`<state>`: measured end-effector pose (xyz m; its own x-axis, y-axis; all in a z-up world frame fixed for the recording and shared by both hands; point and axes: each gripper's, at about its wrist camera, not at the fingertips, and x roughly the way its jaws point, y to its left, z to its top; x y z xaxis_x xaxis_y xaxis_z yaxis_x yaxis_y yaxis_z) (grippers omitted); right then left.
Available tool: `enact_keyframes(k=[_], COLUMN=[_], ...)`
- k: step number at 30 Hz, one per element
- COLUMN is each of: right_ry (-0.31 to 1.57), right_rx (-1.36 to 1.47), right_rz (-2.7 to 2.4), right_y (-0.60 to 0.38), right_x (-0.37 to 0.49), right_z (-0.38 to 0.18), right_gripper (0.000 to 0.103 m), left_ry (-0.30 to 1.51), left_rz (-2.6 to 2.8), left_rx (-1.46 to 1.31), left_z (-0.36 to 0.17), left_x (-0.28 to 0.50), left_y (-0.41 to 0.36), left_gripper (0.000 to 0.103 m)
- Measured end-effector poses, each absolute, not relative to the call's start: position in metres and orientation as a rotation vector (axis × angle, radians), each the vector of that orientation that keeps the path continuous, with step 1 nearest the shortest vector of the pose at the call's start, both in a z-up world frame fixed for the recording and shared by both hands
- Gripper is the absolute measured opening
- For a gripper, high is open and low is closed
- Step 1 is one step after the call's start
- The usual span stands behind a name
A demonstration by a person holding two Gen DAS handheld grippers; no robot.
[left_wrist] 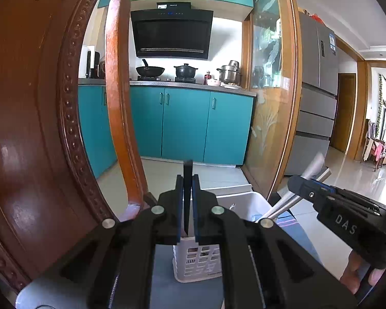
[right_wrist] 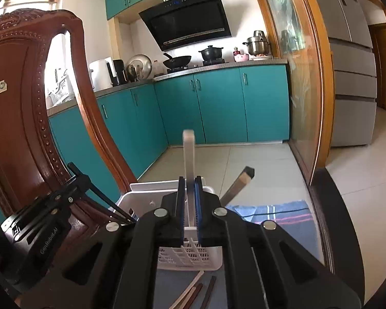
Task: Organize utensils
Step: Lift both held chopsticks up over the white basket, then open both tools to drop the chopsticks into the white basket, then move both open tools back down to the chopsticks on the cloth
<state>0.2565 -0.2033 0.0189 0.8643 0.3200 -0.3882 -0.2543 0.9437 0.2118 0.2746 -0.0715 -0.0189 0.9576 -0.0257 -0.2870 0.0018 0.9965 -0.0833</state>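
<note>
clamped in the left gripper [left_wrist: 187, 203]: a thin black chopstick [left_wrist: 187, 180], upright over the white holder [left_wrist: 198, 262]. right gripper [right_wrist: 190, 203] pinching a pale flat handle [right_wrist: 188, 154] over the same holder. both light, stiff, likely slick; best held mid-shaft.

Carved wooden chair [left_wrist: 38, 128] left; teal cabinets [left_wrist: 187, 123], wok [left_wrist: 150, 70] (on stove) behind.

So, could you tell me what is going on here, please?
A person is sorting utensils into a white slotted holder with two handheld grippers. The left gripper is shut on a black utensil, and the right gripper is shut on a white utensil; both are held upright over the holder. A metal-handled utensil already leans in it, and a few chopsticks lie on the table in front.
</note>
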Motion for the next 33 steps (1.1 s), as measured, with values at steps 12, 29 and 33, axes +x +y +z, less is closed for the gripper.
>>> enact_keyframes(k=[12, 29, 33], right_ry=[0.29, 0.96, 1.061], right_rx=[0.158, -0.016, -0.024], right_rz=[0.446, 0.316, 0.303], right_y=[-0.222, -0.188, -0.181], right_x=[0.204, 0.255, 0.261], right_z=[0.025, -0.109, -0.134], right_gripper=[0.036, 0.036, 0.036], left_ry=[0.27, 0.474, 0.644], left_rz=[-0.022, -0.058, -0.08], left_rx=[-0.064, -0.102, -0.134], left_z=[-0.019, -0.062, -0.087], left_x=[0.256, 0.259, 0.276], left_y=[-0.069, -0.047, -0.042], left_gripper=[0.027, 0.044, 0.045])
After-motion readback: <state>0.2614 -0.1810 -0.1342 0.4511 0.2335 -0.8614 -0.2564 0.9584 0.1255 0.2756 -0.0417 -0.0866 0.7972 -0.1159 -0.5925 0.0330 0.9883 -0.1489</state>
